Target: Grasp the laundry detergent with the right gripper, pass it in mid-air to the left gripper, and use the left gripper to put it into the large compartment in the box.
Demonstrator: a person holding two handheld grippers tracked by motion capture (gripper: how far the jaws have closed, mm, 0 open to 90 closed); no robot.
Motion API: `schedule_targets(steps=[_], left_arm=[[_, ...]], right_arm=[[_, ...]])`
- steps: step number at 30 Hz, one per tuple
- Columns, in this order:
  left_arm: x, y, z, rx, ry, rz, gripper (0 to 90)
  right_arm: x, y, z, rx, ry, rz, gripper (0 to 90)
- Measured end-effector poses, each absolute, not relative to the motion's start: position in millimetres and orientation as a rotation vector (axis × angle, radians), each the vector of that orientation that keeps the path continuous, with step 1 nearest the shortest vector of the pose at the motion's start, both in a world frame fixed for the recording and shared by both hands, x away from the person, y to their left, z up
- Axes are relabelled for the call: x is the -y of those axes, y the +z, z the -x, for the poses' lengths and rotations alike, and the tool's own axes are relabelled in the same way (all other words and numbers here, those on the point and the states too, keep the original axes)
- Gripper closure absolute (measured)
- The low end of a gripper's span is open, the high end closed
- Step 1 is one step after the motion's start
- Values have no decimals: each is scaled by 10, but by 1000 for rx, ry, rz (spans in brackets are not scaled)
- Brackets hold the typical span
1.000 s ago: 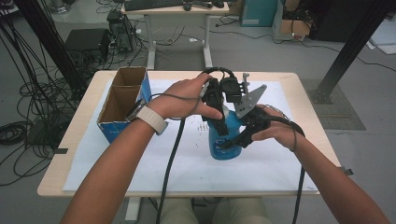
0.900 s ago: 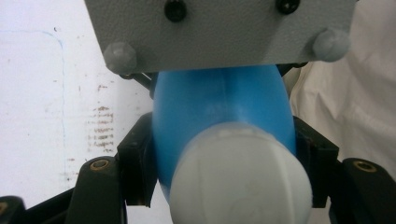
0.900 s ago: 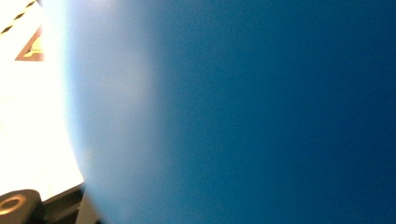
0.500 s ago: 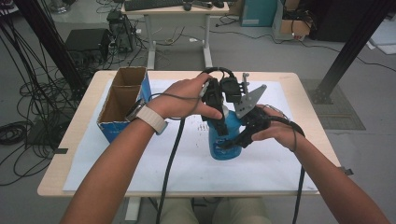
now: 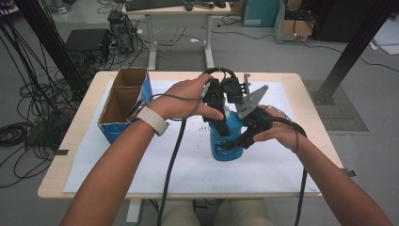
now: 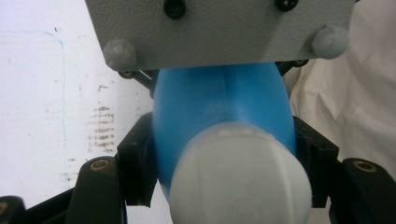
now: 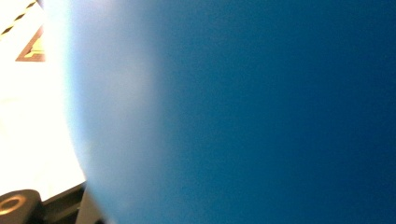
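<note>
Blue plastic bottle point(image 5: 227, 141), smooth, rounded, white domed cap point(image 6: 240, 179), upright on white-sheeted tabletop point(image 5: 141, 165). Left gripper point(image 5: 221, 110) fingers clamp neck; right gripper point(image 5: 242, 136) fingers clamp body.

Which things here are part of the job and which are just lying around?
In the job: blue bottle with white cap, left gripper, right gripper.
Lying about: cardboard box, white sheet on the table.

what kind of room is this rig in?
Likely a lab or workshop: bundles of loose cables on a grey floor, black metal frame posts, and a second desk carrying a keyboard behind the paper-covered table.
</note>
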State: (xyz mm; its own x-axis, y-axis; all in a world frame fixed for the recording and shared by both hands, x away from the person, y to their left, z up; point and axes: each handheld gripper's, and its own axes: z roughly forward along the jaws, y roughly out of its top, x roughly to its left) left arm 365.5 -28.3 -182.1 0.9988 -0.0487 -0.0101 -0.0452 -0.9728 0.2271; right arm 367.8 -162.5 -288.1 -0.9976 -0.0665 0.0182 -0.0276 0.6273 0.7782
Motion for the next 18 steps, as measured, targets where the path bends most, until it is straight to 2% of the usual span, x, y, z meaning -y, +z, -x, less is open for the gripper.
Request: schedule_targets(steps=[18], left_arm=[[276,-1812,-3657,51,-24,-2912,370]], right_arm=[[1610,-2873,-3693,2800,-1334,-88,430]])
